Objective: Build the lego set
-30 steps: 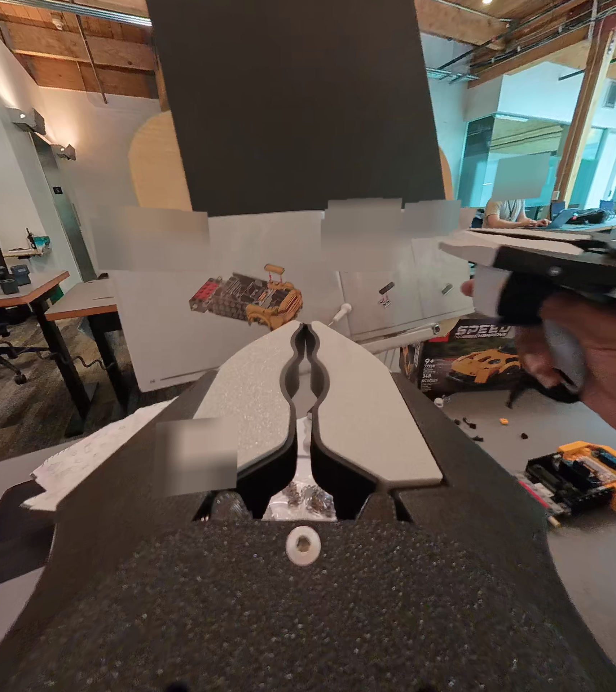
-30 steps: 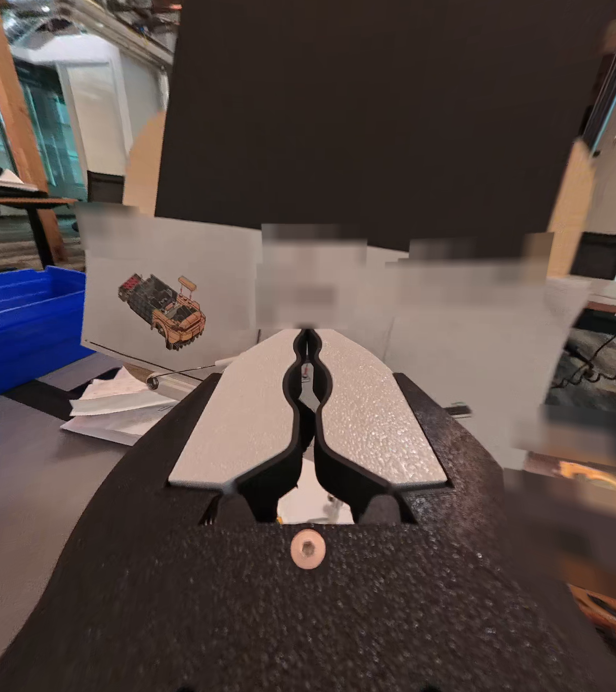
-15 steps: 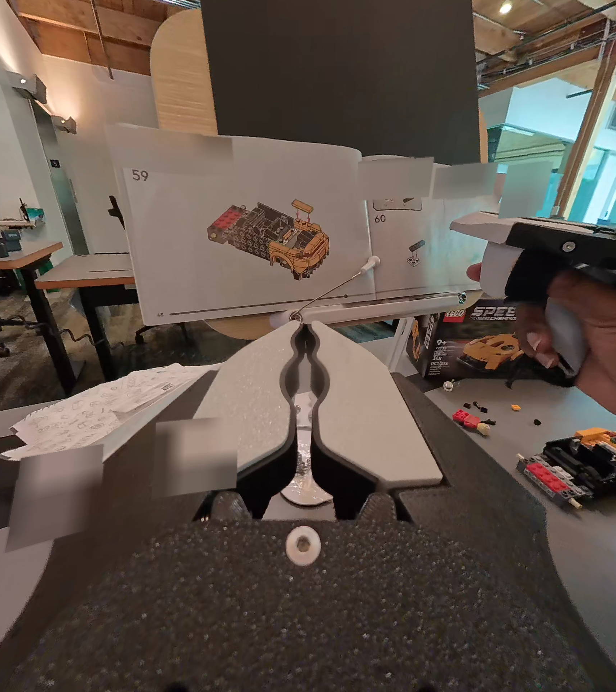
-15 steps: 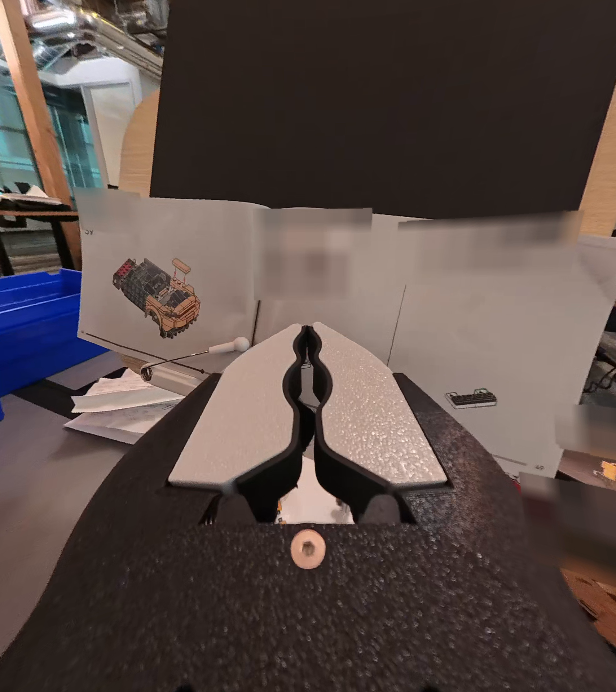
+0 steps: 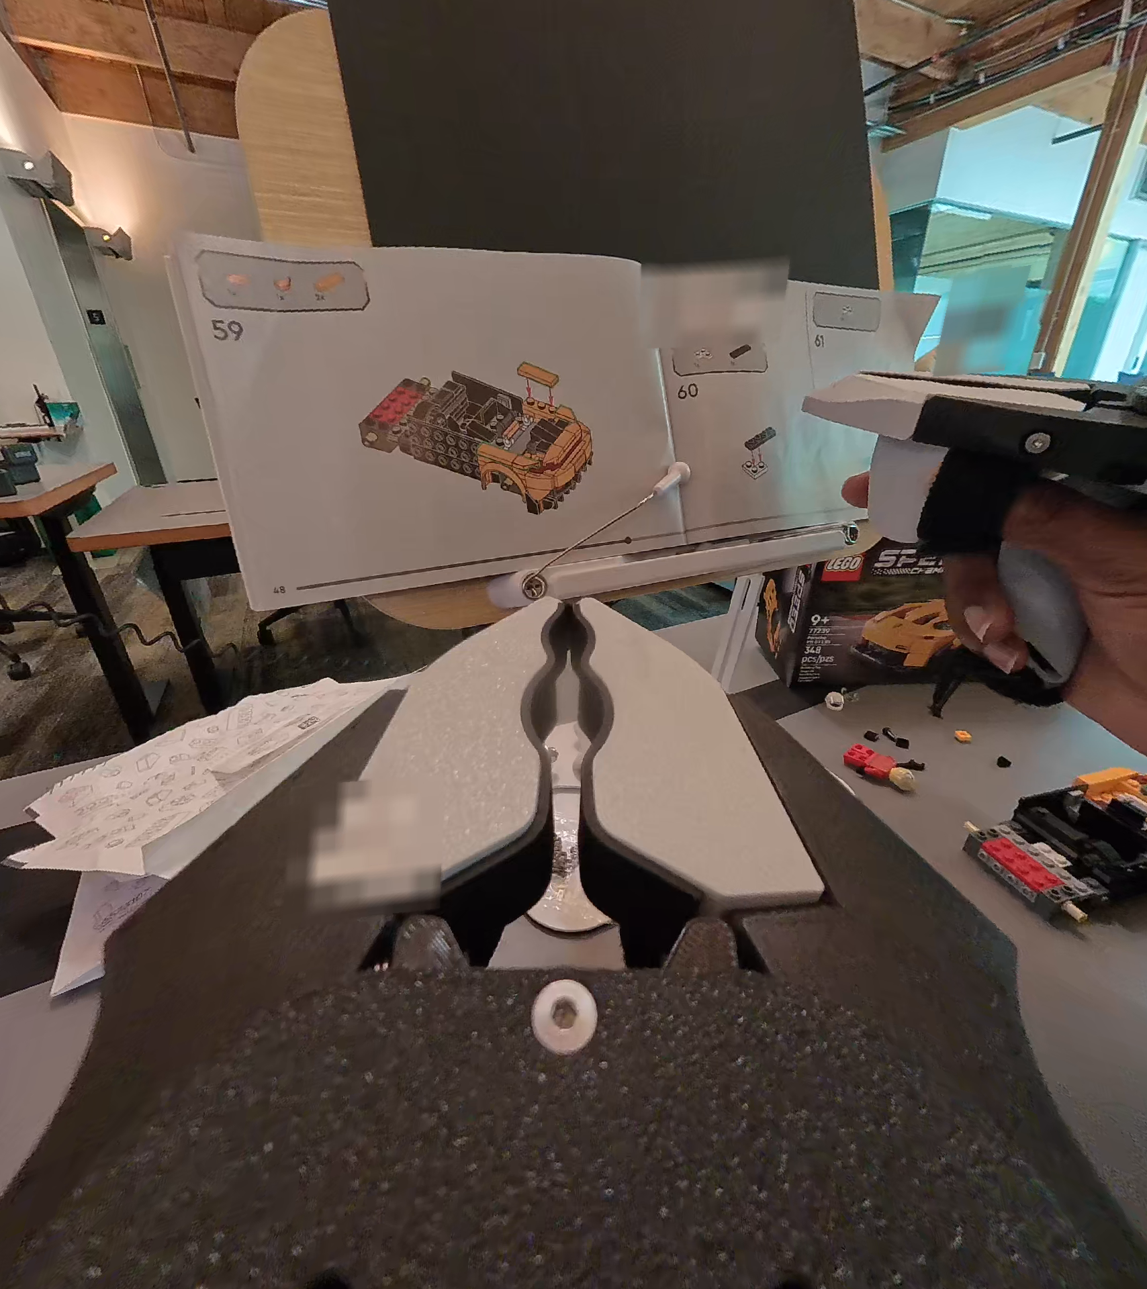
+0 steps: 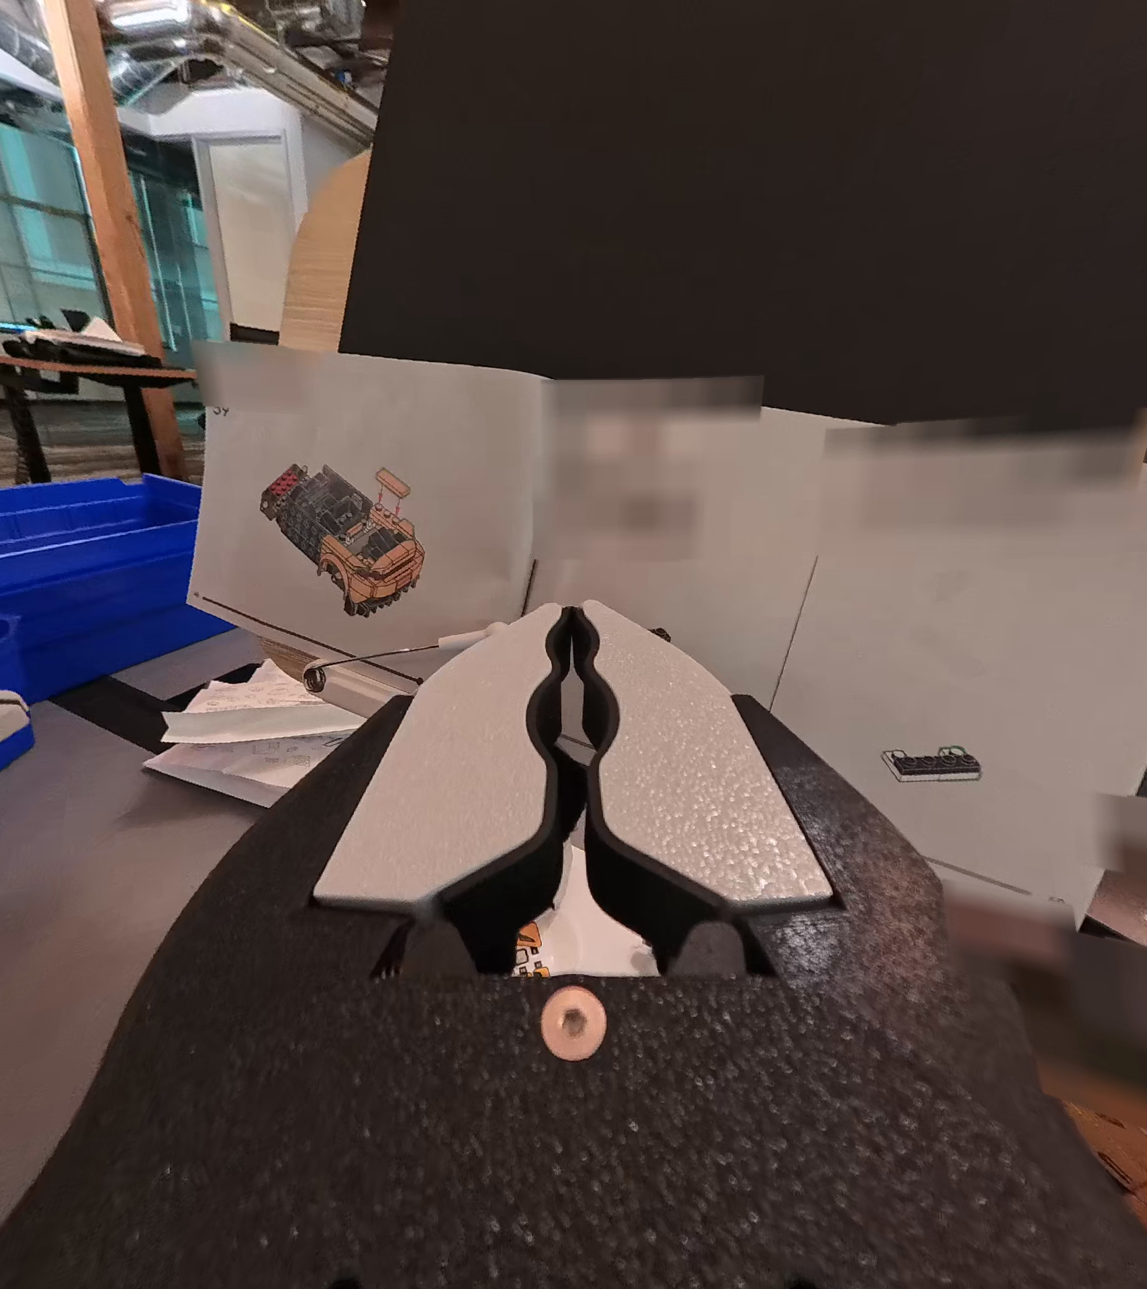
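Note:
The open instruction booklet (image 5: 431,418) stands on a white holder straight ahead and shows a black, red and orange car. It also shows in the right wrist view (image 6: 375,516). The partly built car (image 5: 1073,844) lies on the grey table (image 5: 1115,1046) at the right. A red piece (image 5: 867,760) and small loose black and orange pieces lie behind it. My left gripper (image 5: 567,607) is shut and empty, held above the table and pointing at the booklet. My right gripper (image 6: 571,612) is shut and empty, and a hand holds it at the right of the left wrist view (image 5: 818,408).
The set's box (image 5: 857,614) stands behind the loose pieces. Printed paper bags (image 5: 194,767) lie at the left, and they also show in the right wrist view (image 6: 250,725). Blue bins (image 6: 54,558) stand at the far left. A dark panel (image 5: 591,118) rises behind the booklet. Left tips to right tips: about 15 centimeters.
Both grippers stay shut. In the left wrist view the booklet has moved up in the frame and now shows in full. The right wrist view has steadied from blur.

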Tool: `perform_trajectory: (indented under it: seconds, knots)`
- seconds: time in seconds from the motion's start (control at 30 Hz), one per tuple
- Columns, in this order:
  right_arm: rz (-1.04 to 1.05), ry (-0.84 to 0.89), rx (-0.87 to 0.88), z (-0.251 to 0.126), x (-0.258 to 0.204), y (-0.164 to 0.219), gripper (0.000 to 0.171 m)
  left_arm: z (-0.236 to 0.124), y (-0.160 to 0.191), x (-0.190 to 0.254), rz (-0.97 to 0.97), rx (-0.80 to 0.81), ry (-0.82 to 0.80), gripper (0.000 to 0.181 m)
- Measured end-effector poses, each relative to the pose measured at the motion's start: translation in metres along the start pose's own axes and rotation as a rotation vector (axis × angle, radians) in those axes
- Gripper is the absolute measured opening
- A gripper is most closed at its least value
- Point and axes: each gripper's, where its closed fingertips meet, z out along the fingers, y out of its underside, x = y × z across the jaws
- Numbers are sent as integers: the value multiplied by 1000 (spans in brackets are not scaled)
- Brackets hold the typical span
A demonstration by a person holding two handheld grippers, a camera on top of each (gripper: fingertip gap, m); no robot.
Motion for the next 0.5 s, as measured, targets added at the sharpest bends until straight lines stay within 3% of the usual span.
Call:
perform_trajectory:
  seconds: [0.27,0.5]
  knots:
    - [2,2,-44,2,2,13,0,0,3,-1,-3,-7,3,0]
    - [-49,16,23,0,-3,-3,0,-1,0,2,5,-1,14,0]
